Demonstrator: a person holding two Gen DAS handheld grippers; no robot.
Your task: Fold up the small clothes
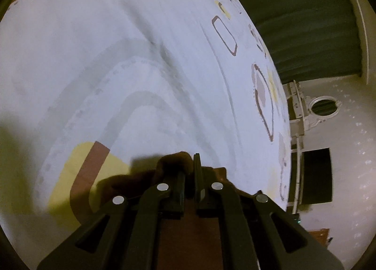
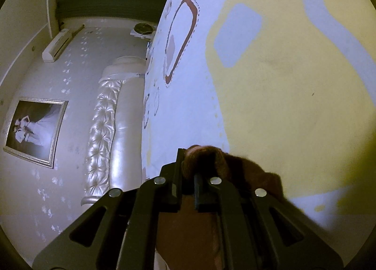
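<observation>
Both views are dim, with a yellowish tint at the sides. The patterned bedsheet (image 1: 145, 63) is lit most strongly in its middle, and the light falls off toward the dark round border of the fisheye lens. A hard shadow is thrown on the bedsheet to the left of the left gripper (image 1: 190, 176). The brown garment (image 2: 206, 159) is seen soft and blurred in the right wrist view, and its edge is smeared. Glare is seen on the tufted headboard (image 2: 105, 129) to the left of the bedsheet. Straight lines are bent strongly near the borders.
</observation>
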